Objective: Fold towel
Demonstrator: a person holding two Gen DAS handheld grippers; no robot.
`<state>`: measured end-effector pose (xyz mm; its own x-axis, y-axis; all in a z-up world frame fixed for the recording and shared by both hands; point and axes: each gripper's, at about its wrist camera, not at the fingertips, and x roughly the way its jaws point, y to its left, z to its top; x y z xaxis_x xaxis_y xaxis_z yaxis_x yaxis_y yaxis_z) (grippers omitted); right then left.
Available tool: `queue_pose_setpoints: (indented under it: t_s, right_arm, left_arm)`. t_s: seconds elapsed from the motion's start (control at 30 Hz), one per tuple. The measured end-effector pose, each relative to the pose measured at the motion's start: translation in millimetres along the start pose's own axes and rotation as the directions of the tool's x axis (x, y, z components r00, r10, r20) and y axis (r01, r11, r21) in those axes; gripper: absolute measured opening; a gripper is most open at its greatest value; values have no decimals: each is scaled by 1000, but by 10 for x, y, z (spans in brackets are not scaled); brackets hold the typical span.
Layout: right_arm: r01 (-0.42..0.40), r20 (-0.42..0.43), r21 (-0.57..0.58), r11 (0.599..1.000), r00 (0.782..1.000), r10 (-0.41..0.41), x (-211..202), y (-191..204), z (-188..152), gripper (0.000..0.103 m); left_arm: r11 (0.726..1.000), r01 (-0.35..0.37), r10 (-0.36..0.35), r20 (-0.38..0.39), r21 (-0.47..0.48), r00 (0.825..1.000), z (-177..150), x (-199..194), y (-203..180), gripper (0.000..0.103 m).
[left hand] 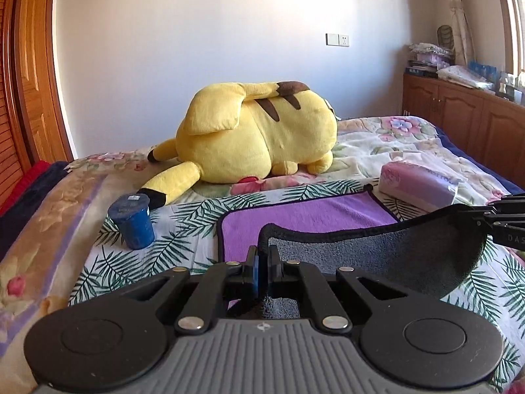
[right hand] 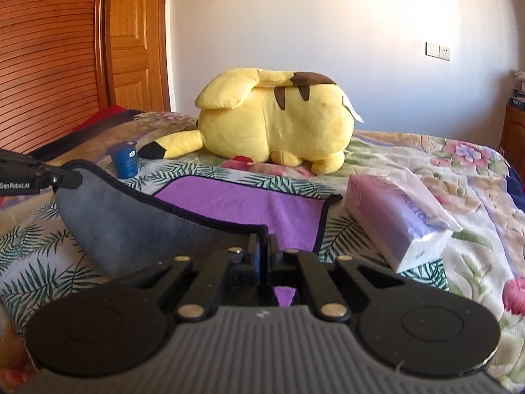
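The towel [left hand: 305,213] is held lifted by its near corners: one is pinched in the closed left gripper [left hand: 262,256], the other, at three o'clock, in the closed right gripper [right hand: 262,252].

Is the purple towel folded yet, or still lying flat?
Partly folded. The towel has its near edge lifted, grey underside showing, held by the left gripper and right gripper; its far part lies flat on the bed.
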<state>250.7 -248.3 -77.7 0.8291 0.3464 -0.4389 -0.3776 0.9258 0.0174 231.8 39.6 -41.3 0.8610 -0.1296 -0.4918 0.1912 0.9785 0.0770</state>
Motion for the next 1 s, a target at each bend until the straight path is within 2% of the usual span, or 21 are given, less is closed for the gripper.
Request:
queue_pose_setpoints:
  t_s: [0.53, 1.0]
  right_arm:
    - [9, 8, -68, 998, 1000, -9, 208, 14, 41, 4]
    - [39, 43, -61, 997, 998, -36, 450, -168, 222, 4]
  left_arm:
    - [1000, -5, 5, -2, 18, 1000, 46, 203, 57, 5]
    - [999, -25, 25, 35, 23, 999, 242, 541, 92, 5]
